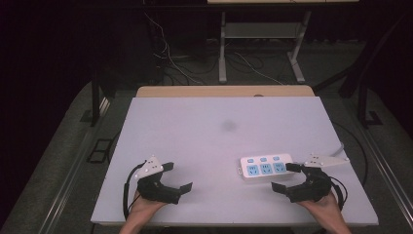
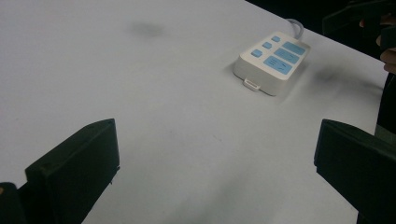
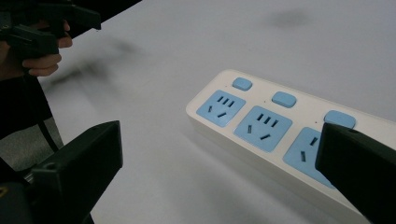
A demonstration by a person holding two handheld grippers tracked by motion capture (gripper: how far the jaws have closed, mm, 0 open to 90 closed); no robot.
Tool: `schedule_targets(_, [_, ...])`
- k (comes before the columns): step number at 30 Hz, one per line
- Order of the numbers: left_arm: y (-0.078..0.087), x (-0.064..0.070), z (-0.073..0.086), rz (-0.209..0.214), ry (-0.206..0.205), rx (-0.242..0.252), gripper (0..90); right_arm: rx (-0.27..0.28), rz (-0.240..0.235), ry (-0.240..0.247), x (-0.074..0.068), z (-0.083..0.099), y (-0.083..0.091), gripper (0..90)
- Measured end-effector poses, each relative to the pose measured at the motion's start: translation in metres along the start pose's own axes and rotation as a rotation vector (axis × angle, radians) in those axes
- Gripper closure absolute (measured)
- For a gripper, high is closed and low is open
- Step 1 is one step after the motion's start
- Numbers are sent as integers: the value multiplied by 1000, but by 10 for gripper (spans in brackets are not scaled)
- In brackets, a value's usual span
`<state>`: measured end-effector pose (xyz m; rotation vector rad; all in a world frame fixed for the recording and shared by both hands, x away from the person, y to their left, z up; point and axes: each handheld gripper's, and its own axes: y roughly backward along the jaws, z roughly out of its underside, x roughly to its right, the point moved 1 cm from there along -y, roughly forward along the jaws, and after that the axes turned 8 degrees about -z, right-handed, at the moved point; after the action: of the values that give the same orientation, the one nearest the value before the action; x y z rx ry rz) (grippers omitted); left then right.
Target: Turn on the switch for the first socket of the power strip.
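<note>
A white power strip [image 1: 265,167] with three blue sockets and three blue switches lies on the white table [image 1: 204,126], right of centre near the front. Its grey cable runs off to the right. My right gripper [image 1: 287,176] is open just right of the strip, one jaw over its right end, the other in front of it. In the right gripper view the strip [image 3: 275,128] lies between and beyond the wide-spread jaws. My left gripper [image 1: 177,176] is open at the front left, holding nothing. In the left gripper view the strip [image 2: 273,63] lies far ahead.
A faint dark smudge [image 1: 228,126] marks the table's middle. A wooden tabletop edge [image 1: 224,91] shows behind the white board. On the dark floor beyond stand metal desk legs [image 1: 222,48] and loose cables [image 1: 170,61].
</note>
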<state>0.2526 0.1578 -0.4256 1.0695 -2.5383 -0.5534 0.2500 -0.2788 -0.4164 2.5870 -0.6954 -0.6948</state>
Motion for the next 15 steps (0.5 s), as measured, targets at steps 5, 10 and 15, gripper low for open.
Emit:
schedule_targets(5, [-2,0,1,9,0,-10,0,2,-1,-3,1,0,1,4])
schedule_targets(10, [-3,1,0,10,-3,-10,0,0,-4,-7,1,0,2,4])
schedule_targets(15, [-3,1,0,16,-8,-13,0,-11,-8,-12,1,0,1,4])
